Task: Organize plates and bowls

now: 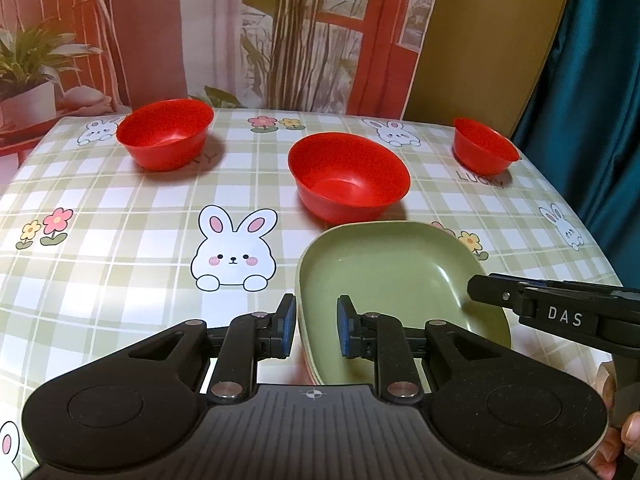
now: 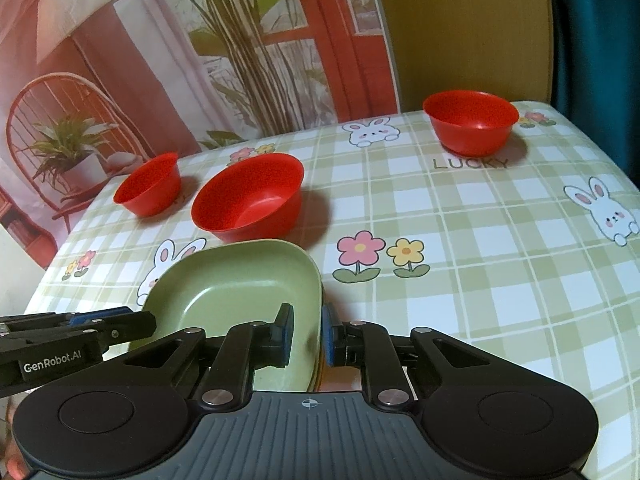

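A stack of plates with a green plate (image 1: 384, 276) on top lies at the near edge of the table; it also shows in the right wrist view (image 2: 240, 292). My left gripper (image 1: 317, 326) straddles the stack's left rim, one pad outside, one inside, with a gap. My right gripper (image 2: 307, 334) straddles the right rim, pads close to it; it shows in the left view (image 1: 496, 292) over the plate. Three red bowls stand beyond: left (image 1: 165, 133), middle (image 1: 348, 176), right (image 1: 484, 150). The right view shows them as left (image 2: 148, 190), middle (image 2: 248, 198), right (image 2: 471, 120).
The table wears a green checked cloth with rabbits and flowers (image 1: 234, 256). A printed backdrop hangs behind the far edge (image 1: 280, 32). A teal curtain (image 1: 600, 100) stands at the right, past the table's right edge.
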Motion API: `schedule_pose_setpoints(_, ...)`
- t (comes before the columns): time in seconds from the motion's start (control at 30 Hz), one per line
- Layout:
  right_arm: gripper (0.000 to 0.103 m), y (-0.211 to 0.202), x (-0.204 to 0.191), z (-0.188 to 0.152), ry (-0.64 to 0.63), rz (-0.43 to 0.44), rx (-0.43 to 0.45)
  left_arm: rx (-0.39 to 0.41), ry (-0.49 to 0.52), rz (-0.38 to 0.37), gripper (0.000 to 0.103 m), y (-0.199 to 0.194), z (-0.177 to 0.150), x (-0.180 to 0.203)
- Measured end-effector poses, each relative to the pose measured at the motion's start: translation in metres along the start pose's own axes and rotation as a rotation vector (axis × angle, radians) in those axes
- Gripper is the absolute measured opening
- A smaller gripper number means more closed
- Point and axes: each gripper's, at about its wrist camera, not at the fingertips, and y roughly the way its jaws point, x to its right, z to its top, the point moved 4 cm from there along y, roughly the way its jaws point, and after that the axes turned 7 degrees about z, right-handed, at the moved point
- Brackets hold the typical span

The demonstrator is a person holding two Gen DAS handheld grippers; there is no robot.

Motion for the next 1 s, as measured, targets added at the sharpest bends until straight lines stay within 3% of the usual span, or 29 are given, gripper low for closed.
schedule_pose_setpoints(0.2,0.019,-0.003,-0.005,0.001,-0.053,-0.028,0.034,0.027,-0.027,0.038,0.03,-0.004,0.0,-0.006)
schedule_pose_setpoints(0.5,0.019,-0.011,-0.005,-0.005,-0.082,-0.058,0.099,0.095,-0.113,0.052,0.031,-0.023,-0.007,-0.016)
schedule_pose_setpoints(1.0,0.025,-0.022,-0.002,-0.008,-0.074,-0.049,0.131,0.114,-0.089,0.051,0.032,-0.035,-0.017,-0.01)
